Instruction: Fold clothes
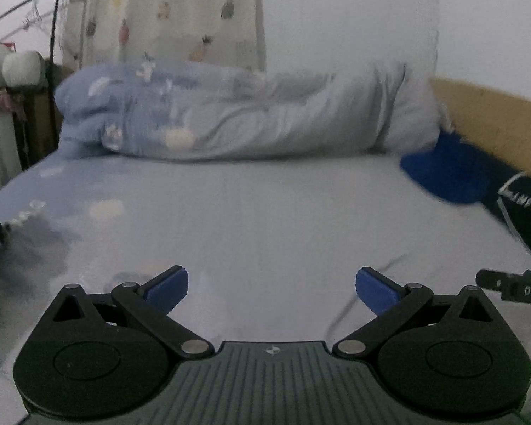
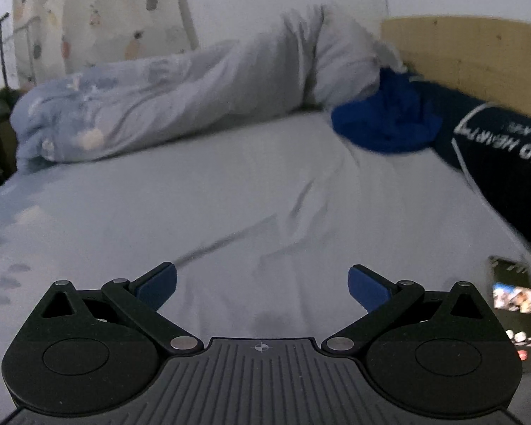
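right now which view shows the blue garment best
The right wrist view: the blue garment lies whole and fairly sharp, crumpled beside the duvet and touching the dark printed garment. The left wrist view shows it only as a blurred patch at the right edge.

left gripper (image 1: 272, 288): fingers spread wide, empty | right gripper (image 2: 262, 285): fingers spread wide, empty

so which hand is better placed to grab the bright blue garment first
Right, probably. The bright blue garment lies nearer the open right tongs; from the open left tongs it sits far off to the right.
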`<state>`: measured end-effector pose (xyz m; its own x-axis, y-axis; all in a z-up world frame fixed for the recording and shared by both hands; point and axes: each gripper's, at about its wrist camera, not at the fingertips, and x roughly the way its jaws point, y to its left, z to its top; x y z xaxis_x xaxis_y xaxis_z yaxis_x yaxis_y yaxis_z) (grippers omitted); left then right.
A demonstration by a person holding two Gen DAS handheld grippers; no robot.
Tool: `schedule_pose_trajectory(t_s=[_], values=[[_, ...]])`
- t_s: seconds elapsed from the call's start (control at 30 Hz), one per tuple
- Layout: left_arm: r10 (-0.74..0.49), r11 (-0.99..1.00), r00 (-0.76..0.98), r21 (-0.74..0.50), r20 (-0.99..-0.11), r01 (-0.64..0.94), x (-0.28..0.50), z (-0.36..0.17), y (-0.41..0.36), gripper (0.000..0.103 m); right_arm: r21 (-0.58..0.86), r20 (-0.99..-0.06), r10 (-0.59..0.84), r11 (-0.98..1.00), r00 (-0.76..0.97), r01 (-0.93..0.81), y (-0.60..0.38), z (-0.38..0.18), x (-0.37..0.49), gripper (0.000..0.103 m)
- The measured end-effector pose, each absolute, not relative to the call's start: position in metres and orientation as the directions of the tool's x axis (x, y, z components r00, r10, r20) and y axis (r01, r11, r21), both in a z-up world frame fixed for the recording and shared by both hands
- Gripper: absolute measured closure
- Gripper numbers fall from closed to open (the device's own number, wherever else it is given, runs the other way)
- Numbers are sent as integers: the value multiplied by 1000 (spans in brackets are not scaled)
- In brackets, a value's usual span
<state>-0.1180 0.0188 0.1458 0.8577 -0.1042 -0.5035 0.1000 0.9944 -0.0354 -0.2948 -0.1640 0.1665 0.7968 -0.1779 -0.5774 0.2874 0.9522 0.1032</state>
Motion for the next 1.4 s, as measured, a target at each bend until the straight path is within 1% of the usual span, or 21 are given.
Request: schedule_pose_trajectory(t_s=[0.1,0.23,0.4,0.5,0.6,0.63,0.73,0.87,1.07,1.3,1.4], values=[[-63,998,847,-10,-528,68,-101,124,11,0,126,-614,-162,946,773,298,-166,137,-279,0],[-41,999,843,-12,-537,41,-85,100,7,0,111,-621,-168,948,766,297,-160,109,-263,0],[-15,1000,841,-12,-541,10,-69,74,7,0,84,-605,-172,957,777,277,-149,95,-245,0],[-17,1000,838,-26,-545,3,-63,61,10,0,69,-610,-157,966,777,249,-142,87,-235,0],[-27,1000,832,-24,-554,16,-61,49,9,0,78,-628,-152,964,764,256,-139,76,-231,0],[-29,1000,830,-23,-557,20,-61,46,8,0,59,-625,-167,964,762,259,-135,72,-230,0],[-30,1000,834,-17,-551,24,-62,42,8,0,-2,-600,-205,967,774,255,-123,67,-231,0],[-17,1000,836,6,-549,24,-63,39,6,0,-25,-580,-222,966,784,256,-116,63,-232,0],[-27,1000,835,-6,-549,28,-63,37,10,0,-26,-575,-223,967,787,255,-119,62,-233,0],[-8,1000,837,15,-548,20,-68,37,7,0,-35,-574,-230,966,786,258,-117,62,-233,0],[-17,1000,834,2,-552,22,-68,37,8,0,-23,-574,-223,966,788,257,-118,62,-234,0]])
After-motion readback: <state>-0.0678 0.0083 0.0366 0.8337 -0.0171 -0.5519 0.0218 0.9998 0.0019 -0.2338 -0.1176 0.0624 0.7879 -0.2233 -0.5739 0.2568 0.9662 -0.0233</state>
